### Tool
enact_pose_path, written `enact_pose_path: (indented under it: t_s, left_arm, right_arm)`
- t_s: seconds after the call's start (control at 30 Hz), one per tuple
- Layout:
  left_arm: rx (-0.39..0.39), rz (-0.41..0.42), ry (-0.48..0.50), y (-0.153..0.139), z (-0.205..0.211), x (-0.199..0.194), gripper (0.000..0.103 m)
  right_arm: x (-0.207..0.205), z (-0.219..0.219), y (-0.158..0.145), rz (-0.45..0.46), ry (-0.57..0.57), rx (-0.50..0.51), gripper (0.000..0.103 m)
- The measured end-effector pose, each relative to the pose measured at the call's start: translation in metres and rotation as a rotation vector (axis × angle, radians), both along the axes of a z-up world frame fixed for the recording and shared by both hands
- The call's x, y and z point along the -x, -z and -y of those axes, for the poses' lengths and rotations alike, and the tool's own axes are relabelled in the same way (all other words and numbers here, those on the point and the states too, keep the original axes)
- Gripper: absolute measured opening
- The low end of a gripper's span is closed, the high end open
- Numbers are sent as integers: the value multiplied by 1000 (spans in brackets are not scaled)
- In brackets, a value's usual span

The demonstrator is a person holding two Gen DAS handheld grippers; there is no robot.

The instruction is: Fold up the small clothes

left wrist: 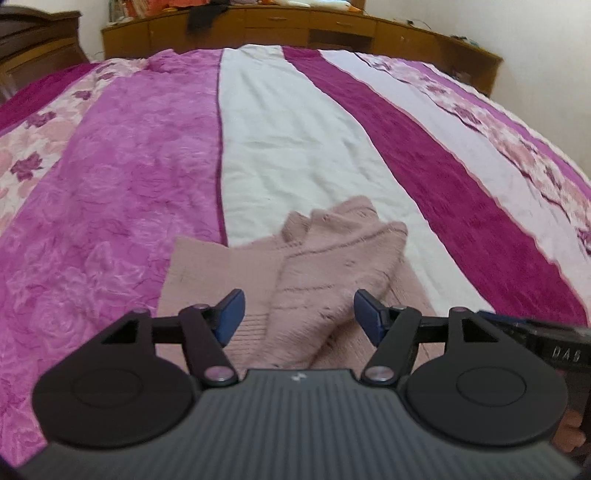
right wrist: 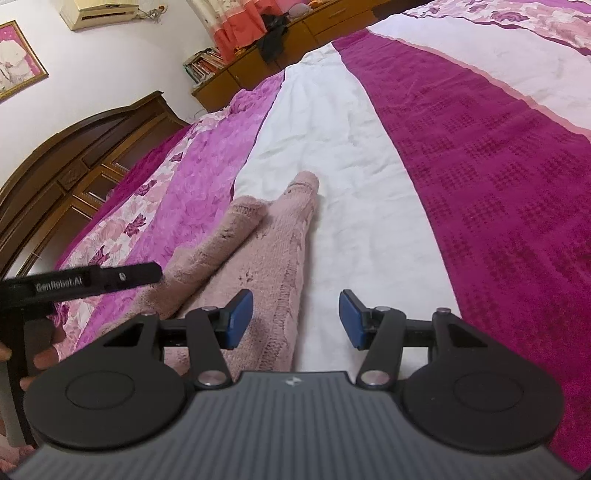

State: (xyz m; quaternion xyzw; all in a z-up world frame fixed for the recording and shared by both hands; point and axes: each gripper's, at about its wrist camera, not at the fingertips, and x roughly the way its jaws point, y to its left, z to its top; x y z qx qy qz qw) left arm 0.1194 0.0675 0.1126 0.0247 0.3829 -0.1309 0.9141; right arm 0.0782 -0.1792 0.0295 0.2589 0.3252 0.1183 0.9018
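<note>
A small dusty-pink knitted garment (left wrist: 317,273) lies partly folded on the striped bedspread (left wrist: 147,184), with a sleeve laid over its body. My left gripper (left wrist: 299,317) is open just above its near part, blue pads apart and empty. In the right wrist view the same garment (right wrist: 258,258) lies left of centre. My right gripper (right wrist: 296,318) is open and empty over the garment's right edge and the white stripe. The left gripper's black body (right wrist: 85,282) shows at the left of that view.
The bedspread (right wrist: 480,184) has magenta, white and floral stripes. A wooden headboard (right wrist: 74,158) stands at the left. A low wooden cabinet (left wrist: 295,29) with a dark cloth and books runs along the far wall.
</note>
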Motion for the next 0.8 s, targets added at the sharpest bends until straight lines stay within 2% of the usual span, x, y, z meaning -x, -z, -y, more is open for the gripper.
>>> enact_pose_path:
  t_s: [0.37,0.53,0.73,0.8]
  left_arm:
    - [-83,11,75,14,19,0,67]
    - [-150,21,49,24,26,-8,67]
    - [-156,61,84,33,30,-11,66]
    - [-133,73,111,35,29,-9,29]
  right_arm:
    - [3,2,1,-2,3,-14,60]
    - [3,1,4,-10,-2,-18,60]
    - [-1,1,7,-23,4,-18,60]
    - [-2,0,9,-30,6,-18,60]
